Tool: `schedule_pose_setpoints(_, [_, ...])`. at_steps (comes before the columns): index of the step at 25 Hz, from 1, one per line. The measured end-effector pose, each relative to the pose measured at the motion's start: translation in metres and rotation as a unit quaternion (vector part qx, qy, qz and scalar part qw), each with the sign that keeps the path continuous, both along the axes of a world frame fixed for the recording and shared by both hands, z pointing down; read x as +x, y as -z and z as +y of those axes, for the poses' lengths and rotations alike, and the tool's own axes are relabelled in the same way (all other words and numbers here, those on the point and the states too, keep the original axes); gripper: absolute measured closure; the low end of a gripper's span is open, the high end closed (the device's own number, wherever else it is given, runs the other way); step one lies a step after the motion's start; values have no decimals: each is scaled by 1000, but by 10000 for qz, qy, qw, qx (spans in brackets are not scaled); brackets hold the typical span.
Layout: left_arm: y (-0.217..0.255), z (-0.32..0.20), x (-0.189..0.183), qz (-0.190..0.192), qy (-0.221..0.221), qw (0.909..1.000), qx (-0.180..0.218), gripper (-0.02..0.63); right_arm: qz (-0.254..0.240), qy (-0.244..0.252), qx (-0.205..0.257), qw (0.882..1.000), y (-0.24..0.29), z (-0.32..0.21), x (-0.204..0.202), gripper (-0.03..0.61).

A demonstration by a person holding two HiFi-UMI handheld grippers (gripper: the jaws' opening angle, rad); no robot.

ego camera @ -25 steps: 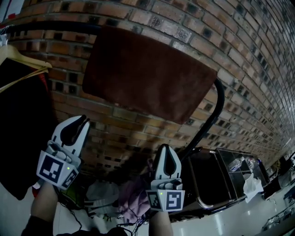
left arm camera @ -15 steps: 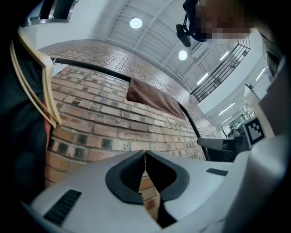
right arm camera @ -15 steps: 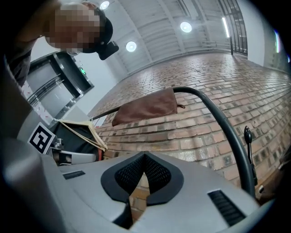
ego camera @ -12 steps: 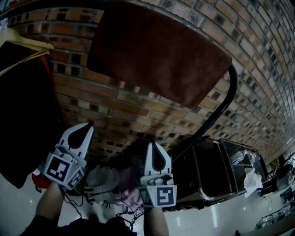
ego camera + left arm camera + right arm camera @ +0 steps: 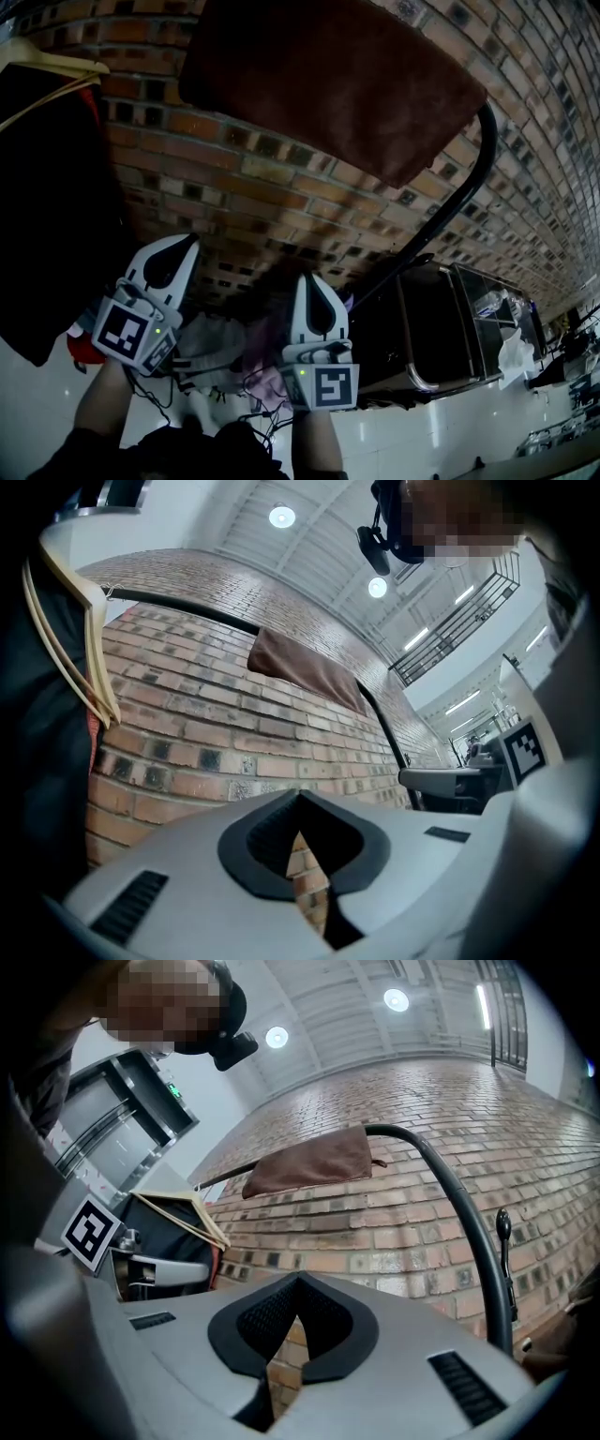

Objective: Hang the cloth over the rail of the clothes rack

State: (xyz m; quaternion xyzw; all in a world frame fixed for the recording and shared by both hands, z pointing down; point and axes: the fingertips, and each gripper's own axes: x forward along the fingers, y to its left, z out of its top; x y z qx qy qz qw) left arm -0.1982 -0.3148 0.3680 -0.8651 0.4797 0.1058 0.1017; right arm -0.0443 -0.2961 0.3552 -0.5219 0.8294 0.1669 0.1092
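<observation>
Brown cloth (image 5: 328,84) draped over black rail (image 5: 485,141), left gripper (image 5: 178,248) and right gripper (image 5: 307,286) well below its edge, both closed, empty.

The top of the cloth (image 5: 328,84) runs off the head view's top edge, so that view does not show it lying on the rail (image 5: 178,610). The black clothes (image 5: 47,206) are cut off at the left. The heap (image 5: 230,352) low down is too dark to tell.

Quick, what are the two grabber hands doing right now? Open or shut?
Left white two-jaw gripper: jaws just closed, shut, holding nothing.
Right white two-jaw gripper: shut, holding nothing.
</observation>
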Motion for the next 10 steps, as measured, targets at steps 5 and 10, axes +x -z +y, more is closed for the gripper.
schedule_pose_setpoints(5, [0, 4, 3, -1, -38, 10000, -33, 600, 9, -42, -23, 10000, 0, 4, 7, 557])
schedule_pose_setpoints(10, [0, 8, 8, -32, -83, 9999, -57, 600, 150, -47, 36, 9999, 3, 10, 7, 557])
